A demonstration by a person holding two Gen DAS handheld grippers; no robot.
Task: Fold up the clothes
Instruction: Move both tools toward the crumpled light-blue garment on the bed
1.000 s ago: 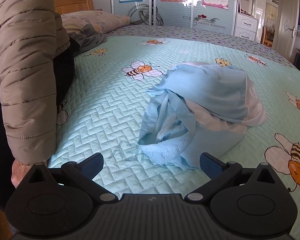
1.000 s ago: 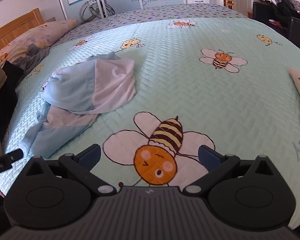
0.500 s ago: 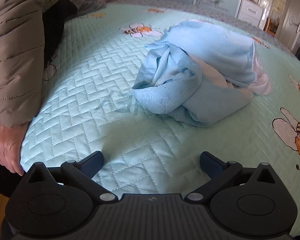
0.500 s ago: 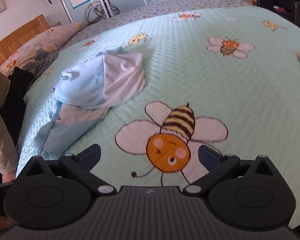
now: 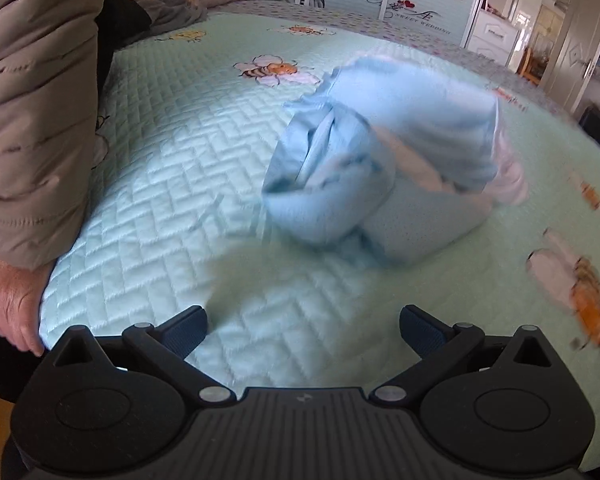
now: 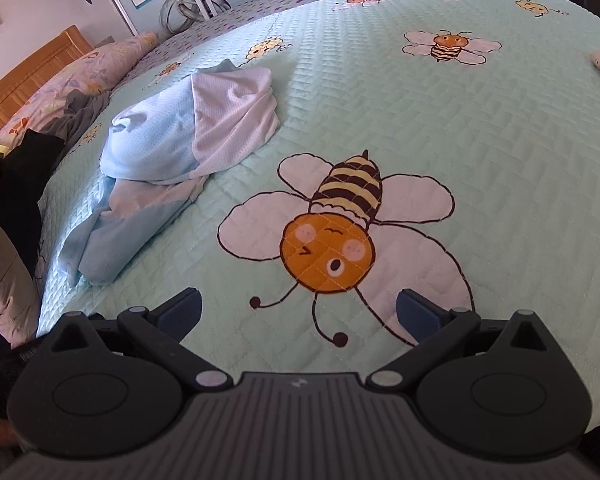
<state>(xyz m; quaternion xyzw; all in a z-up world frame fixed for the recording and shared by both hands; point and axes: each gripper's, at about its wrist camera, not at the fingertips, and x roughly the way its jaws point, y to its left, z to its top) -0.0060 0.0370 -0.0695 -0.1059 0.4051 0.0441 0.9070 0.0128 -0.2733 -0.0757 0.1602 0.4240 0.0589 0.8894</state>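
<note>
From your left wrist view, your left gripper (image 5: 302, 326) stands wide open and empty; it has pulled back a little from the crumpled blue garment (image 5: 384, 172) on the bedspread (image 5: 172, 168), so no grasp has begun. From your right wrist view, your right gripper (image 6: 298, 310), equally spread and empty, has tipped down over the bee print (image 6: 336, 232), the garment (image 6: 180, 136) well off to its left.

Each hand-held gripper, left (image 5: 302, 322) and right (image 6: 298, 308), has a black ribbed body, two round black housings, silver pivot screws and angled black arms tipped with dark blue pads (image 5: 186, 330). The person wears a quilted tan puffer sleeve (image 5: 36, 96) above a bare hand (image 5: 10, 300).
</note>
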